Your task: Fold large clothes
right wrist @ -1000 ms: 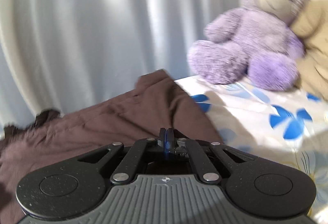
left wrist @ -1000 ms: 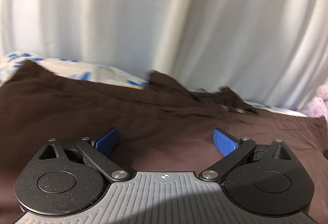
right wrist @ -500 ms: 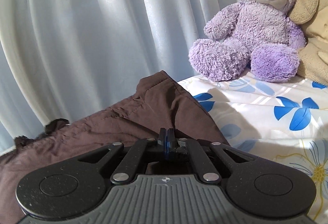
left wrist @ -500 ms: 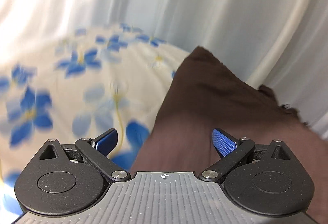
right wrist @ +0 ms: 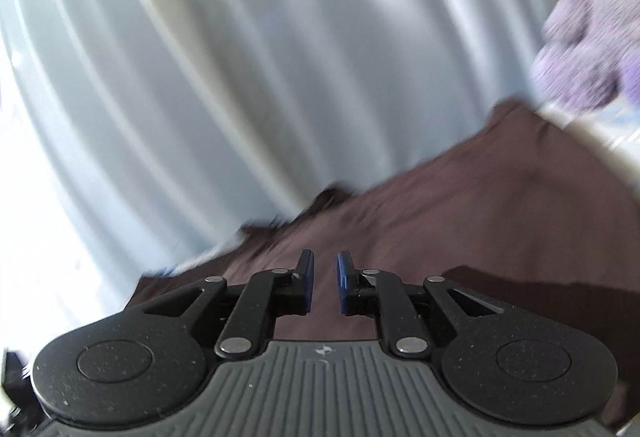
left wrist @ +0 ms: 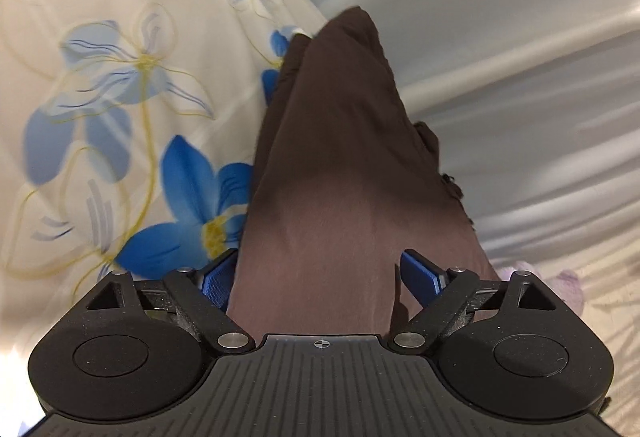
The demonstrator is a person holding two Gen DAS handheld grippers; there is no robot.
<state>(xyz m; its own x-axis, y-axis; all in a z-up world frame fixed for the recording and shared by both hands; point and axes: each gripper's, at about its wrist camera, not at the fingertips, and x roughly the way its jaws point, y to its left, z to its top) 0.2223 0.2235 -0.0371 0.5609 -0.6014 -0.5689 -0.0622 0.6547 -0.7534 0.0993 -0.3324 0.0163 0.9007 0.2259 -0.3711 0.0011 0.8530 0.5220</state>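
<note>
A large dark brown garment [left wrist: 340,157] lies on the flowered bed sheet [left wrist: 120,77]; it also shows in the right wrist view [right wrist: 480,229]. My left gripper [left wrist: 320,277] is wide open, its blue pads on either side of the garment's edge, holding nothing. My right gripper [right wrist: 325,281] is slightly open, a narrow gap between its blue pads, hovering over the brown cloth with nothing between them. The right view is blurred by motion.
A pale curtain [right wrist: 240,57] hangs behind the bed and also shows in the left wrist view [left wrist: 520,37]. A purple teddy bear [right wrist: 588,21] sits at the upper right, beyond the garment.
My right gripper was shut and has opened a little, and it has swung left. My left gripper has turned left toward the garment's corner over the sheet, still open.
</note>
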